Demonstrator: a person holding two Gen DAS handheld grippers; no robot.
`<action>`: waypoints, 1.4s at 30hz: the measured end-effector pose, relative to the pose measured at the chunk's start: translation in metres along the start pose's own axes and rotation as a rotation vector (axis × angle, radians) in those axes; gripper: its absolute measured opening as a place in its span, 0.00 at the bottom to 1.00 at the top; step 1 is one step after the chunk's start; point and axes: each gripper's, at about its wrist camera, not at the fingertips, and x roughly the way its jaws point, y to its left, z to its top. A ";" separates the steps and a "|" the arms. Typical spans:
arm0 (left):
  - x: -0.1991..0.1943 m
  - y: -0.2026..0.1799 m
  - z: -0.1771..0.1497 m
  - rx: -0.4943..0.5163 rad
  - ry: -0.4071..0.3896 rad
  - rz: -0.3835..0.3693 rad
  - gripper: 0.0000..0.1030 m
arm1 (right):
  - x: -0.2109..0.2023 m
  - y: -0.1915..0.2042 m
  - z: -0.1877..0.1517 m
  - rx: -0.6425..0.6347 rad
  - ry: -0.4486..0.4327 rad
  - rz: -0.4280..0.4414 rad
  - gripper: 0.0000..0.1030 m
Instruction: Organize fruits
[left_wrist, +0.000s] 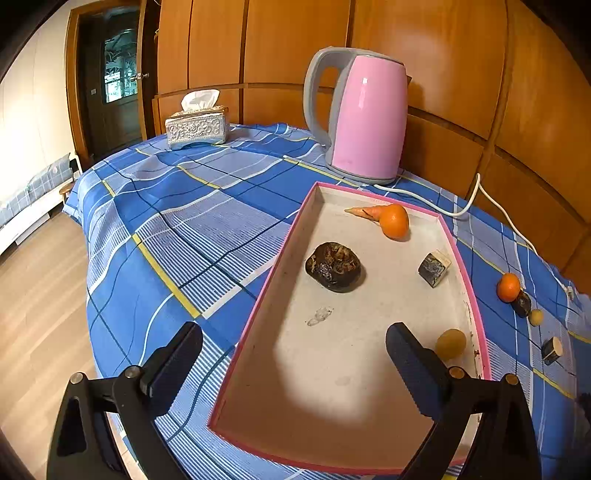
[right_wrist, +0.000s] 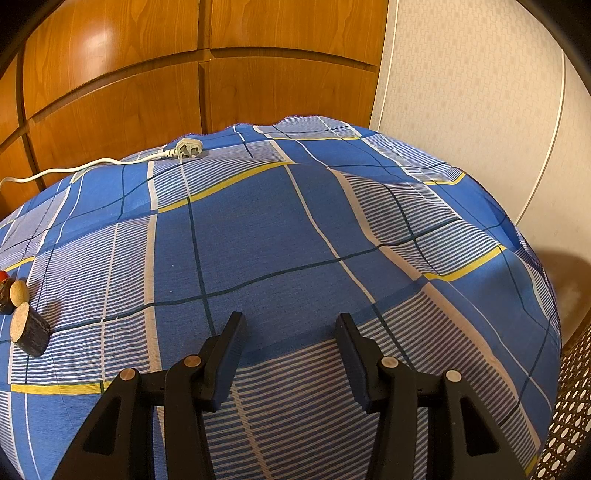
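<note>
**Operator:** State of the left gripper (left_wrist: 294, 345)?

**Technician:** Jaws spread wide, nothing between them. It hangs over the near end of the pink-rimmed tray (left_wrist: 467, 280), angled downward. One finger is over the blue checked cloth (left_wrist: 177, 206) outside the tray's left wall, the other inside, just beside a yellowish round fruit (left_wrist: 450, 343).

**Operator:** What is already in the tray?

**Technician:** Besides that one, a dark mottled fruit (left_wrist: 334, 266) near the middle, a dark cut block (left_wrist: 434, 266) to its right, and at the far end an orange (left_wrist: 394, 220) touching a carrot (left_wrist: 364, 212).

**Operator:** What is left outside?

**Technician:** Four pieces on the worktop, in a line to the right of the tray: a second orange (left_wrist: 508, 287) farthest, touching a dark piece (left_wrist: 521, 303), then a small yellowish fruit (left_wrist: 535, 317), then a cut log-shaped piece (left_wrist: 552, 350) nearest.

**Operator:** Which gripper is better placed?

**Technician:** Judged from both views, the right gripper (right_wrist: 291, 356). It is partly open, holding nothing, over bare cloth. The log-shaped piece lies to its left, near, on its side, long axis running near-right to far-left, pale cut face toward the far left. The pickup calls for a leftward move.
</note>
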 end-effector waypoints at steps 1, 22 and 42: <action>0.000 0.001 0.000 -0.002 0.002 0.000 0.97 | 0.000 0.000 0.000 0.000 0.000 0.000 0.49; -0.002 0.016 -0.011 -0.055 0.000 -0.013 0.97 | 0.001 0.000 0.001 -0.024 0.009 -0.012 0.49; 0.008 0.018 -0.019 -0.073 0.041 -0.011 0.97 | -0.029 0.057 0.006 -0.202 0.092 0.297 0.50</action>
